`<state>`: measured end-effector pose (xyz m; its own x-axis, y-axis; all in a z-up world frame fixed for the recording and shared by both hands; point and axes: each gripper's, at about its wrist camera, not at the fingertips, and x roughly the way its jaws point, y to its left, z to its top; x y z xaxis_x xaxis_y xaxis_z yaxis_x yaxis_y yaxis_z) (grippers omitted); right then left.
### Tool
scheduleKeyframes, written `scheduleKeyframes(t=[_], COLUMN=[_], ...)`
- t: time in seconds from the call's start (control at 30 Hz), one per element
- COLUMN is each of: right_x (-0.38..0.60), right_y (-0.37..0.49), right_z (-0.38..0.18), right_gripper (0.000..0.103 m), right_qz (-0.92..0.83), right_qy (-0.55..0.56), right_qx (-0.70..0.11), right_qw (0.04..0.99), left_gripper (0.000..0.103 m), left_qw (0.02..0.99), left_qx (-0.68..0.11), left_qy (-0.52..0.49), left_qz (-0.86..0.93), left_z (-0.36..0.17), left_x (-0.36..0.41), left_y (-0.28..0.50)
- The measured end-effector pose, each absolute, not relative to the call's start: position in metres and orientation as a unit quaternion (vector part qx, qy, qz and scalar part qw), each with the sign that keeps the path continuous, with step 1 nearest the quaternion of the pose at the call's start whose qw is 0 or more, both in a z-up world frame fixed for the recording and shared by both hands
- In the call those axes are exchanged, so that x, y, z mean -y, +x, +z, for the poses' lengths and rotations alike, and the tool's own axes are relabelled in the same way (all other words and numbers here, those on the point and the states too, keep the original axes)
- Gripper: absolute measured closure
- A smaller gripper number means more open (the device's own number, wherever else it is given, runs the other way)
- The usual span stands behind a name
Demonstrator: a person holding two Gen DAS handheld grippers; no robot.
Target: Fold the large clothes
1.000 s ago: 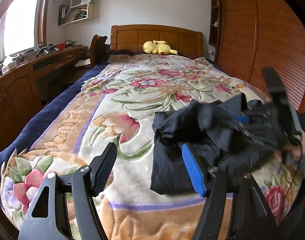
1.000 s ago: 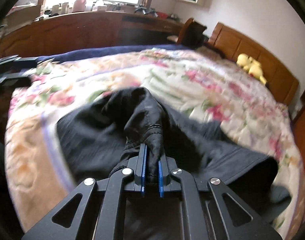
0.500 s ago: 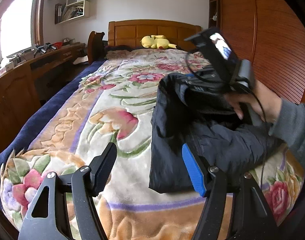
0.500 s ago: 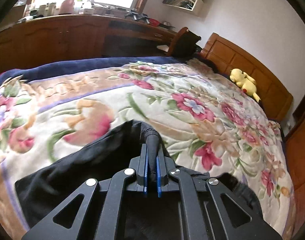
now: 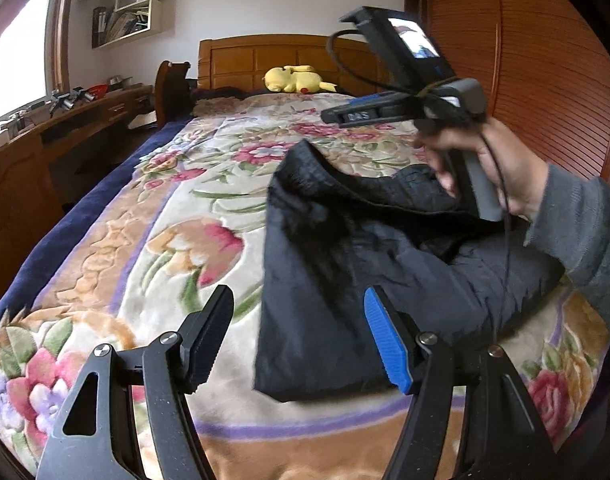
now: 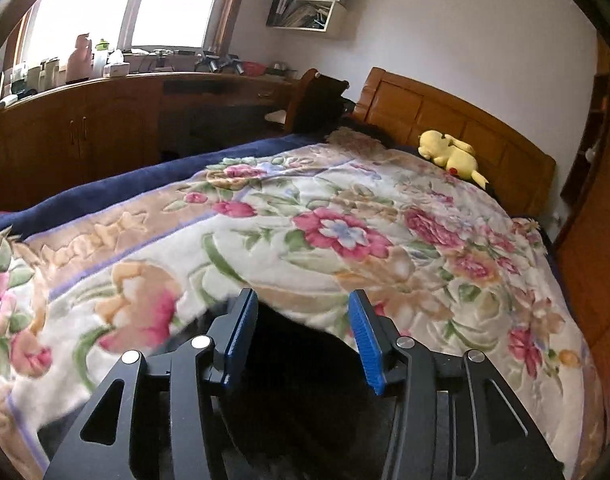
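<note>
A dark, padded garment (image 5: pixel 345 264) lies bunched on the floral blanket (image 5: pixel 177 208) near the foot of the bed, its upper edge flopped over in a fold. My left gripper (image 5: pixel 297 340) hovers open just in front of the garment's near left corner, with nothing between its fingers. A hand (image 5: pixel 489 160) holds my right gripper (image 5: pixel 333 114) above the garment's far edge. In the right wrist view the right gripper (image 6: pixel 303 336) has its jaws opening; the dark cloth (image 6: pixel 297 384) sits blurred below them, and the pads do not touch it.
A yellow plush toy (image 5: pixel 293 79) lies by the wooden headboard (image 5: pixel 245 60). A long wooden desk (image 6: pixel 105 112) with bottles and clutter runs along the window side, with a chair (image 6: pixel 317 96) at its end. A wooden wardrobe (image 5: pixel 525 60) lines the other side.
The right gripper was shut on a fold of the garment and carried it up and across; now its jaws have parted and the cloth has dropped out. The left gripper edged forward.
</note>
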<state>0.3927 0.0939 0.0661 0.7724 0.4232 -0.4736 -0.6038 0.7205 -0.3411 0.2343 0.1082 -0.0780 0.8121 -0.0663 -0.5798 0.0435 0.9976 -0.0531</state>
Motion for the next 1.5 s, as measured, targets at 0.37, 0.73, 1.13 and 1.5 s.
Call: scheduleKeyframes(t=[0.37, 0.73, 1.13, 1.5], right_x=[0.013, 0.037, 0.010, 0.037], right_y=[0.370, 0.387, 0.495, 0.502], right_z=[0.028, -0.017, -0.005, 0.008], right_gripper=[0.049, 0.047, 0.099, 0.044], right_qz=[0.320, 0.277, 0.194, 0.119], right_qy=[-0.243, -0.331, -0.316, -0.262], right_qx=[-0.264, -0.347, -0.292, -0.248], right_qw=[0.877, 0.833, 0.882, 0.925], left_gripper=[0.034, 0.034, 0.034, 0.034], left_qw=[0.948, 0.943, 0.938, 0.937], left_qx=[-0.313, -0.322, -0.334, -0.337], left_qy=[-0.008, 0.004, 0.008, 0.013], left_qz=[-0.063, -0.088, -0.088, -0.094], left_z=[-0.081, -0.085, -0.092, -0.093], left_x=[-0.061, -0.029, -0.024, -0.018], left_y=[0.257, 0.268, 0.277, 0.273])
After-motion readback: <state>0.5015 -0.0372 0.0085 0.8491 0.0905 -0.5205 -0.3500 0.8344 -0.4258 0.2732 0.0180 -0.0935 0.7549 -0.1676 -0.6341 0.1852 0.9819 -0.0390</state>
